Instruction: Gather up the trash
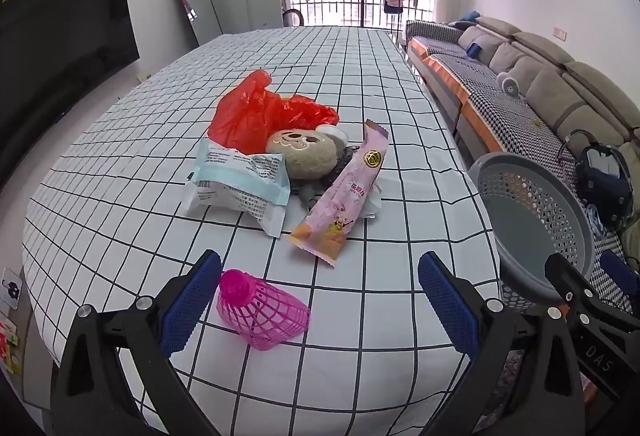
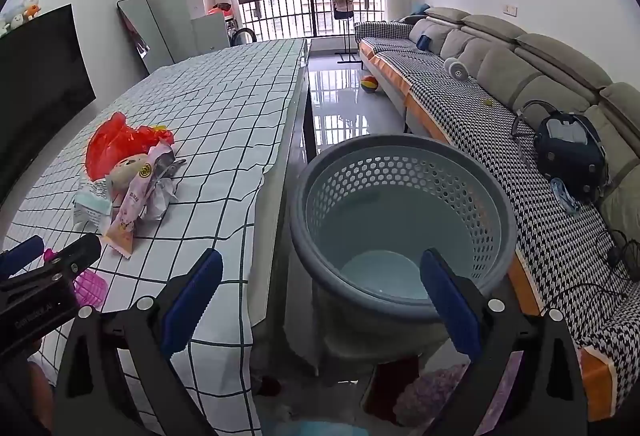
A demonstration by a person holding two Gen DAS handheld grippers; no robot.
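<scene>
Left wrist view: my left tongs (image 1: 320,300) stand fully open and grip nothing. They point down at the bench (image 1: 120,163), which is covered by a white cloth with a black grid. A pink plastic mesh shuttlecock (image 1: 262,312) lies on its side between the two blue pads, close to the left pad; I cannot tell whether it touches it. Farther along the bench sits the trash pile: a crumpled red plastic bag (image 1: 260,111), a white and pale-blue printed packet (image 1: 236,183), a round beige plush face (image 1: 302,155), a long pink snack wrapper (image 1: 346,195) and a crumpled white paper (image 1: 374,201) just beside the wrapper. A grey perforated plastic basket (image 1: 532,211) stands off the right edge of the bench.

Right wrist view: my right tongs (image 2: 320,300) also stand fully open and empty. They hover over the grey perforated plastic basket (image 2: 400,211), whose near rim lies between the pads. The basket interior shows a bare floor; no trash is visible inside. The pile remains on the bench (image 2: 224,107) to the left, and the left tongs (image 2: 52,264) appear at the left edge beside the shuttlecock (image 2: 90,286).

Task status, as I judge it: collection has not started. Every item is still to be picked up and dropped into the basket. The shuttlecock is the nearest candidate for the first grasp.
</scene>
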